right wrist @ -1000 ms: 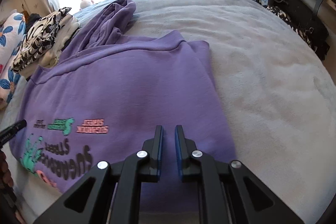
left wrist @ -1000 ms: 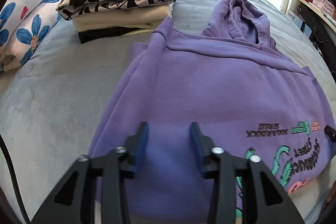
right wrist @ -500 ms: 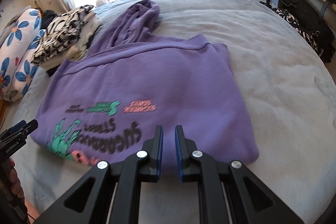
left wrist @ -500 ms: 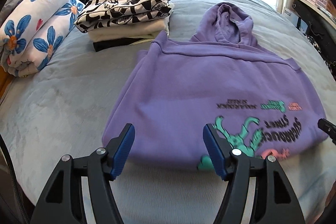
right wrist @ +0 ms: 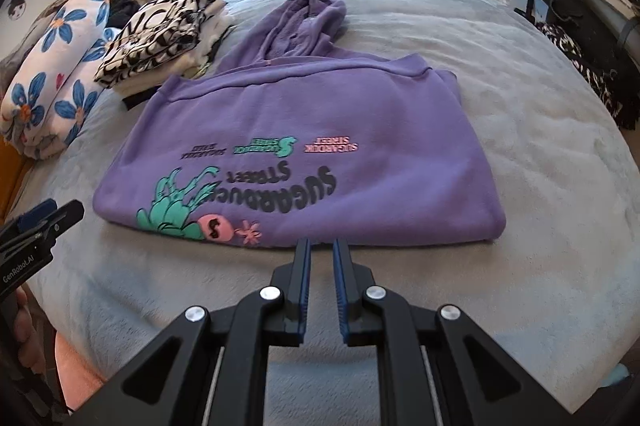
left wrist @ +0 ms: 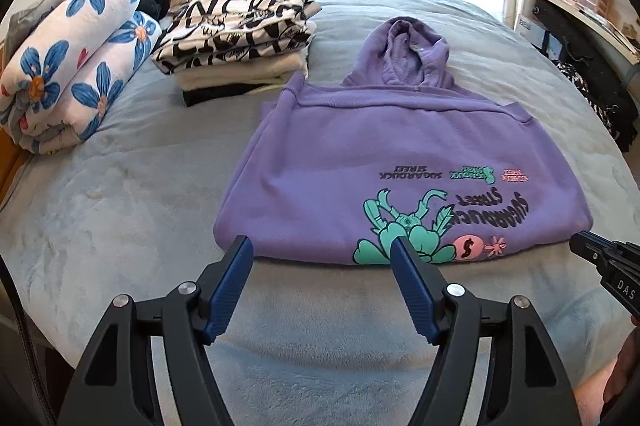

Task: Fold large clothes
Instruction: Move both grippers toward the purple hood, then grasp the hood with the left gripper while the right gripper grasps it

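A purple hoodie (left wrist: 400,146) (right wrist: 320,106) lies folded flat on the grey bed, its hood toward the window and its printed front facing up. My left gripper (left wrist: 320,244) hovers just short of the hoodie's near left edge. Its jaws are opening, with nothing between the blue pads (left wrist: 228,290). My right gripper (right wrist: 320,242) is shut and empty, just off the near edge toward the right. Each gripper shows at the side of the other's view: the right gripper (left wrist: 580,246) and the left gripper (right wrist: 60,214).
A stack of folded clothes (left wrist: 240,26) (right wrist: 160,30), topped by a black-and-white print, sits beyond the hoodie's left shoulder. A rolled floral quilt (left wrist: 72,58) lies at the far left. Dark patterned cloth (left wrist: 592,98) and shelves line the bed's right side. Grey blanket (right wrist: 540,166) surrounds the hoodie.
Both grippers have drawn back and up off the hoodie toward the bed's near edge. The left jaws have spread wider. The hoodie lies still, now seen whole.
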